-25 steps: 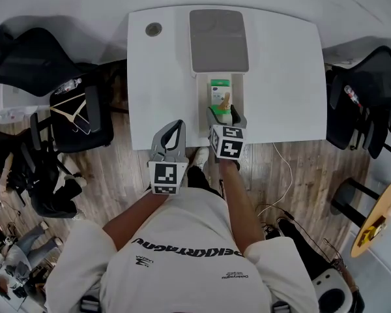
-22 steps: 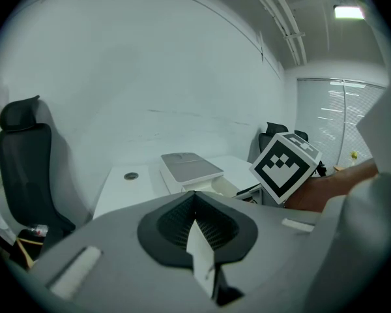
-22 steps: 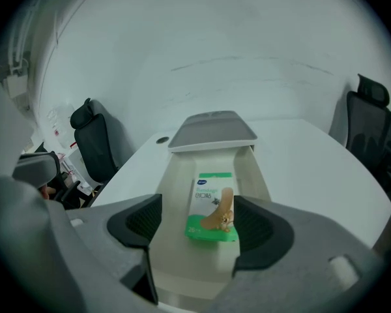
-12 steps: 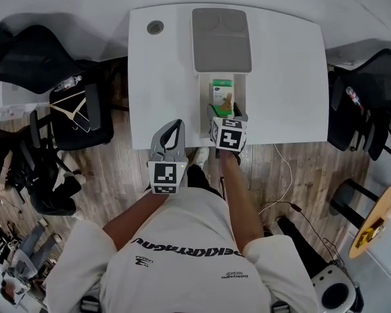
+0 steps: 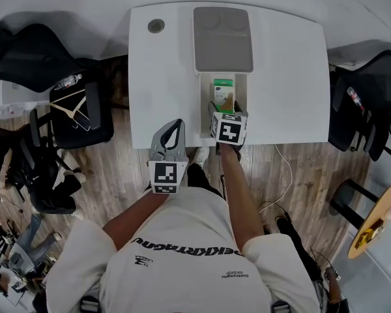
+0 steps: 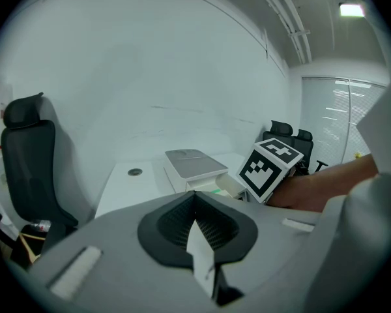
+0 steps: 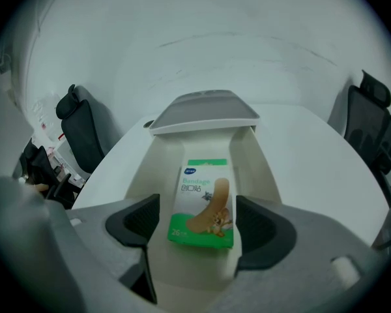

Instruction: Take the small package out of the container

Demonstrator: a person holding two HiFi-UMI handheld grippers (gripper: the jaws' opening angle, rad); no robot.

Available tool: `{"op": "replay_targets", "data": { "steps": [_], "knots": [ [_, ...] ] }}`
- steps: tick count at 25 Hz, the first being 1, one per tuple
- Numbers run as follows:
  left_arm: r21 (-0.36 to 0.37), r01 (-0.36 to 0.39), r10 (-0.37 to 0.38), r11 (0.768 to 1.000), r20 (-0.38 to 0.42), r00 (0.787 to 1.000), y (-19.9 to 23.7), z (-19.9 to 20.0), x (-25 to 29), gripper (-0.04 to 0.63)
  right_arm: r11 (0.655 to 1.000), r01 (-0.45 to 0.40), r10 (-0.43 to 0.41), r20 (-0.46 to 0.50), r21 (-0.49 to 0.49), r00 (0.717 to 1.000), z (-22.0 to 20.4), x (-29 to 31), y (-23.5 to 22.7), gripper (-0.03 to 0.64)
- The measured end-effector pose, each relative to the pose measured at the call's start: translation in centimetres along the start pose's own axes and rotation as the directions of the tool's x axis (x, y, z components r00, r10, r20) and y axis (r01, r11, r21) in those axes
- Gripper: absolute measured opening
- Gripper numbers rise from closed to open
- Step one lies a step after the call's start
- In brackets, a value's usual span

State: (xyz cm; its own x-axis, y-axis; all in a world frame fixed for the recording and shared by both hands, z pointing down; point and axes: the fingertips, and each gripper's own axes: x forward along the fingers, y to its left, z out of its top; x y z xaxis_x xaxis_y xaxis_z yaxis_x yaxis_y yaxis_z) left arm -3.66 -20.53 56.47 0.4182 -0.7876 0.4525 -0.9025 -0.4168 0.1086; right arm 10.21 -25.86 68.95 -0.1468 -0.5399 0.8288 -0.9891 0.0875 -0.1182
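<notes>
**Open jaws either side of one bandage box**

The right gripper (image 7: 199, 222) has its jaws spread wide. The small package (image 7: 203, 204) lies between them, though neither pad looks to be touching it. The box lies flat, face up, on the floor of the white container (image 7: 158, 168), at the near end of the trough.

The left gripper (image 6: 197, 223) has its jaws drawn together at the tips. A pale sliver shows at the seam, and I cannot tell whether it belongs to the gripper or is something pinched there. This gripper hangs off the near edge of the table (image 5: 163, 77), well apart from the container.

The package looks like thin printed card, so it is probably light and fairly stiff but easy to dent. Its glossy face may slip. The best hold is likely across the two long edges at mid-length, with modest pressure, since the container walls leave little room beside it.

There are two grippers and one each of the package, the container and the grey lid (image 7: 205, 109), which rests at the container's far end.
</notes>
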Motion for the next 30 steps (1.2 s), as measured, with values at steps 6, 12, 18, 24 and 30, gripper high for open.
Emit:
{"op": "replay_targets", "data": {
  "steps": [6, 12, 18, 24, 30],
  "knots": [
    [0.0, -0.003, 0.003, 1.0, -0.001, 1.0, -0.1, -0.1, 0.1, -0.002, 1.0, 0.018, -0.018, -0.013, 0.023, 1.0, -0.3, 0.6, -0.5, 0.353],
    [0.002, -0.003, 0.003, 1.0, -0.003, 1.0, -0.2, -0.2, 0.1, -0.002, 0.999, 0.048, -0.047, -0.025, 0.025, 0.999, 0.0, 1.0, -0.9, 0.351],
    [0.006, -0.011, 0.011, 1.0, -0.01, 1.0, 0.1, -0.5, 0.3, -0.002, 0.998, 0.058, -0.057, -0.023, 0.025, 0.998, 0.4, 1.4, -1.3, 0.351],
    [0.004, -0.015, 0.015, 1.0, -0.015, 1.0, 0.1, -0.6, 0.5, -0.002, 0.998, 0.062, -0.062, -0.03, 0.011, 0.998, 0.4, 2.0, -1.4, 0.351],
    [0.006, -0.017, 0.018, 1.0, -0.017, 1.0, 0.2, -0.7, 0.6, -0.001, 0.997, 0.071, -0.072, -0.054, -0.017, 0.996, 0.1, 2.7, -1.0, 0.353]
  ]
}}
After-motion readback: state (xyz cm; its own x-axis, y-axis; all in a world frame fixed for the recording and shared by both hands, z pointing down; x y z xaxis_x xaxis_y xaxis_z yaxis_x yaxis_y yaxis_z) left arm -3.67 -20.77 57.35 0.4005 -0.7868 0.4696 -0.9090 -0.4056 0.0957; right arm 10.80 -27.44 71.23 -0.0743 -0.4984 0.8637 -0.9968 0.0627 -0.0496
